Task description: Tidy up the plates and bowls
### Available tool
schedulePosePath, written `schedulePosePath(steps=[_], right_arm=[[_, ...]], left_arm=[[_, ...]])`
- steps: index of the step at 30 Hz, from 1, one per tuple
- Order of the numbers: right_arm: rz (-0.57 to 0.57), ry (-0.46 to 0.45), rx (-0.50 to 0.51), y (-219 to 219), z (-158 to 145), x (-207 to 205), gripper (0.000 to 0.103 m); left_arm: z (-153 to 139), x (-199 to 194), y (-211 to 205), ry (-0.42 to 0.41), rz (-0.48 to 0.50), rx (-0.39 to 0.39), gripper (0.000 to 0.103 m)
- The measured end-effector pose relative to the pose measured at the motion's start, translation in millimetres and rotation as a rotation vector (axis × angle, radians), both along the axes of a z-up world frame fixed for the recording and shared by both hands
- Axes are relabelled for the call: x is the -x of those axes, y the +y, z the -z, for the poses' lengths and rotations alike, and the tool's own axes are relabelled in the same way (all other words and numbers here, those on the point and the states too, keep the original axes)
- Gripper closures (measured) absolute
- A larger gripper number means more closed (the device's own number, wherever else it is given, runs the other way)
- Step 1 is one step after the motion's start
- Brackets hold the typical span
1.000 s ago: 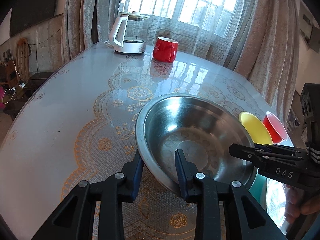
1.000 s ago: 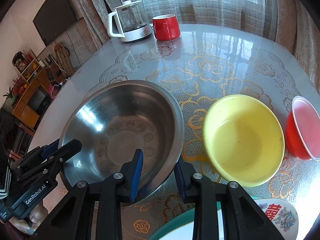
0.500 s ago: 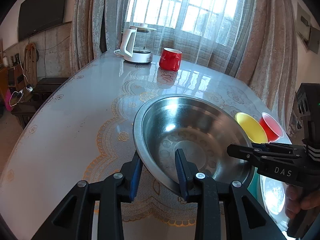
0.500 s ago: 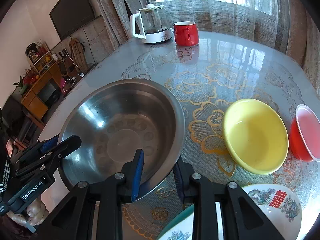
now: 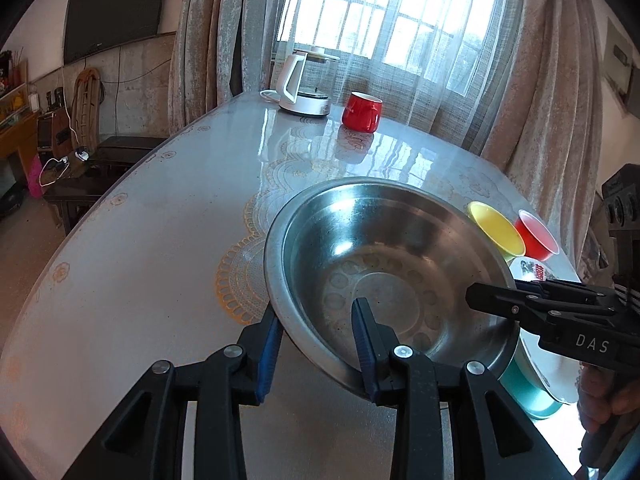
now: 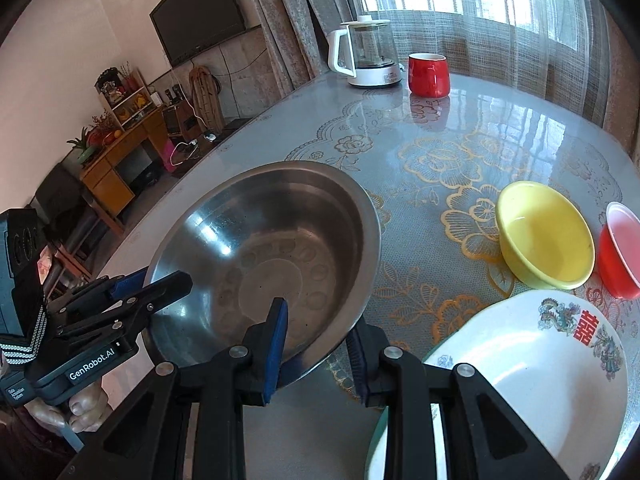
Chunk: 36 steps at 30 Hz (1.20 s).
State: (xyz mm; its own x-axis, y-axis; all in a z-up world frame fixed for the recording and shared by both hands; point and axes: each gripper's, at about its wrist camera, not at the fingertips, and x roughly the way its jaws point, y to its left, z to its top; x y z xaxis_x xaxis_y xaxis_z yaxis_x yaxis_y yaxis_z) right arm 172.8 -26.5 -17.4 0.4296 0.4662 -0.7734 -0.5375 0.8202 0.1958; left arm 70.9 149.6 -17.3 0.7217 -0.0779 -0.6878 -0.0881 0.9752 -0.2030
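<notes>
Two bowls (image 6: 546, 236) beside steel basin (image 6: 280, 240)

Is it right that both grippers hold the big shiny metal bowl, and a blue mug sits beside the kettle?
Nearly. Both the left gripper and right gripper clamp the steel bowl, but the right wrist view shows the mug beside the white kettle is red.

Left gripper (image 5: 316, 336) and right gripper (image 6: 318, 334) both clamped.

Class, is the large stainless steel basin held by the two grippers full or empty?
Empty. The large stainless steel basin shows its bare embossed bottom, gripped on its rim by the left gripper and right gripper.
</notes>
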Motion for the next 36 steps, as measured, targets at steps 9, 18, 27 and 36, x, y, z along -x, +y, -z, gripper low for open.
schedulePosePath(steps=[9, 18, 27, 36], right_arm=[[-0.052, 0.049, -0.007, 3.1, 15.4, 28.8, 0.074], [-0.071, 0.07, -0.005, 4.3, 26.2, 38.2, 0.074], [-0.068, 0.072, 0.002, 2.0, 28.2, 43.3, 0.073], [-0.069, 0.059, 0.019, 1.1, 27.1, 46.6, 0.068]], left_arm=[[10.6, 30.2, 3.3, 0.038, -0.043, -0.001, 0.069], [18.9, 38.9, 4.3, 0.069, -0.077, 0.001, 0.069], [19.4, 41.3, -1.0, 0.06, -0.091, -0.032, 0.067], [13.1, 45.7, -4.2, 0.029, -0.1, -0.09, 0.062]])
